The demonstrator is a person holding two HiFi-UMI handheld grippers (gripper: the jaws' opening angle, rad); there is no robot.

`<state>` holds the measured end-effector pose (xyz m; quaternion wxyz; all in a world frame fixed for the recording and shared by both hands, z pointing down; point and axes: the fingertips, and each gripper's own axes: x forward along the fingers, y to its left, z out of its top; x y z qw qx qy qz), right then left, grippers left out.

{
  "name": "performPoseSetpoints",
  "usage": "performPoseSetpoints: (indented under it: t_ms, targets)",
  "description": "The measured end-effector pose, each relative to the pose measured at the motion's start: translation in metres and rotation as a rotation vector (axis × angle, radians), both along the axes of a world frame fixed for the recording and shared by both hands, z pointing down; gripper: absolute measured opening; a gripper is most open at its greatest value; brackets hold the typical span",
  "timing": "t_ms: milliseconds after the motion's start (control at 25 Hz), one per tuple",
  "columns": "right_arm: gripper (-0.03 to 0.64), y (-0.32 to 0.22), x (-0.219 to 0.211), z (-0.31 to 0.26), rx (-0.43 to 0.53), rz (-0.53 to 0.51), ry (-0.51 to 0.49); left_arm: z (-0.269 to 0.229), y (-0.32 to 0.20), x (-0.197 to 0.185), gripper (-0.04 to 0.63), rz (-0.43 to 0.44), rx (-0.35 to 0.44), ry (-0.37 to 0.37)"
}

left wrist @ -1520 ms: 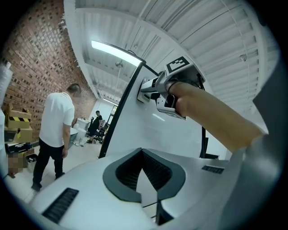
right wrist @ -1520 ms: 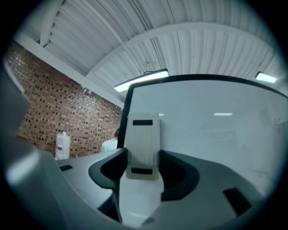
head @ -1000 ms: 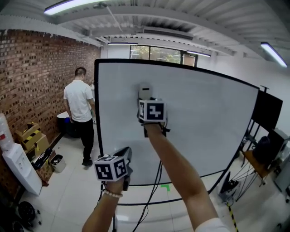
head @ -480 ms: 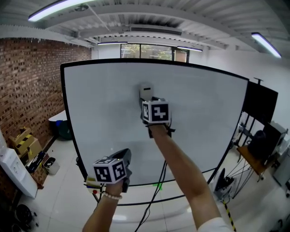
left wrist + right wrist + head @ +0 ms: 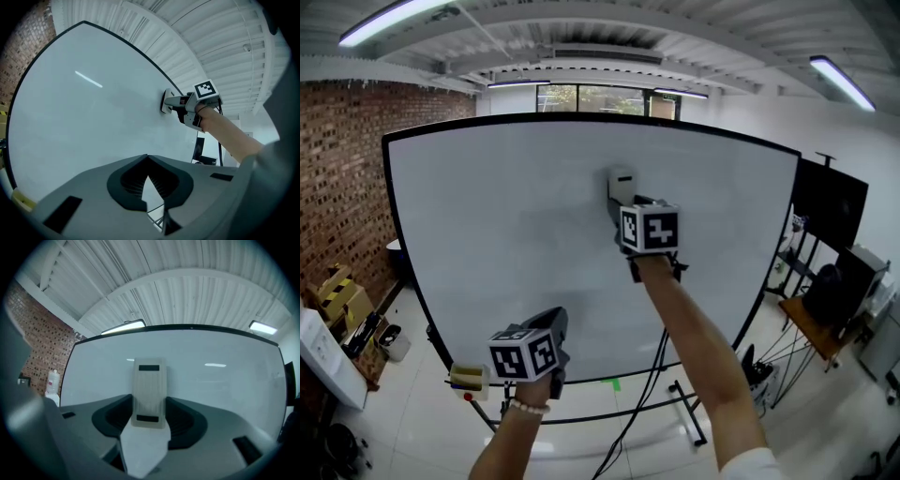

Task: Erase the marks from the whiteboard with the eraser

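The whiteboard (image 5: 487, 216) fills the middle of the head view; I make out no clear marks on it. A pale grey eraser (image 5: 622, 183) lies flat against its upper middle, with my right gripper (image 5: 630, 202) shut on it. In the right gripper view the eraser (image 5: 149, 392) stands upright between the jaws, against the board (image 5: 220, 380). My left gripper (image 5: 558, 323) hangs low at the board's lower left, apart from it, its jaws closed on nothing. The left gripper view shows that gripper (image 5: 148, 161) below the board (image 5: 84, 112), and the right gripper with the eraser (image 5: 167, 101) farther off.
A brick wall (image 5: 337, 178) and boxes (image 5: 337, 300) are at the left. A small yellow block (image 5: 470, 377) sits at the board's lower left edge. The board's stand foot (image 5: 689, 422) and cables cross the floor. A black screen (image 5: 830, 202) and a desk stand at the right.
The right gripper and eraser have slid a little right along the board. The board now fills more of the view, and the person at its left no longer shows.
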<state>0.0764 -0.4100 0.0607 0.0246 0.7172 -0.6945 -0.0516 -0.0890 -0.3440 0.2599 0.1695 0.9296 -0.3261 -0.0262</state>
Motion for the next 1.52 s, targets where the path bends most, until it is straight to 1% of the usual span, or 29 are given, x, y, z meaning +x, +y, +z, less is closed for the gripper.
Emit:
performPoseSetpoints:
  t_ms: [120, 240, 360, 480, 600, 720, 840, 920, 1040, 1280, 1520]
  targets:
    - [0.249, 0.001, 0.017, 0.002, -0.002, 0.020, 0.002, 0.000, -0.003, 0.001, -0.009, 0.026, -0.002, -0.013]
    - [0.249, 0.003, 0.035, -0.001, -0.001, 0.042, 0.000, -0.005, -0.001, 0.008, -0.009, 0.075, 0.011, -0.028]
    - [0.249, 0.005, 0.052, -0.001, -0.002, 0.053, -0.029, -0.006, 0.000, 0.015, -0.009, 0.122, 0.020, -0.052]
    - [0.247, 0.009, 0.069, 0.000, -0.004, 0.069, -0.031, -0.006, -0.004, 0.029, -0.009, 0.130, 0.026, -0.062]
    - [0.247, 0.019, 0.100, -0.002, -0.007, 0.089, -0.020, -0.013, -0.002, 0.058, -0.008, 0.130, 0.051, -0.056]
    - [0.247, 0.032, 0.143, 0.002, -0.010, 0.091, -0.025, -0.023, 0.000, 0.088, -0.008, 0.116, 0.071, -0.016]
    - [0.247, 0.042, 0.184, 0.002, -0.007, 0.069, -0.047, -0.032, 0.004, 0.119, -0.009, 0.114, 0.081, 0.028]
    - [0.247, 0.048, 0.210, 0.001, -0.011, 0.065, -0.031, -0.035, 0.010, 0.144, -0.009, 0.123, 0.097, 0.045]
    - [0.247, 0.060, 0.255, 0.001, -0.011, 0.079, -0.015, -0.033, 0.019, 0.187, -0.009, 0.136, 0.094, 0.056]
    - [0.247, 0.081, 0.351, 0.009, -0.023, 0.103, -0.032, -0.027, 0.039, 0.260, -0.009, 0.153, 0.074, 0.061]
    - [0.247, 0.104, 0.452, 0.011, -0.019, 0.136, -0.068, -0.022, 0.056, 0.322, -0.009, 0.152, 0.064, 0.063]
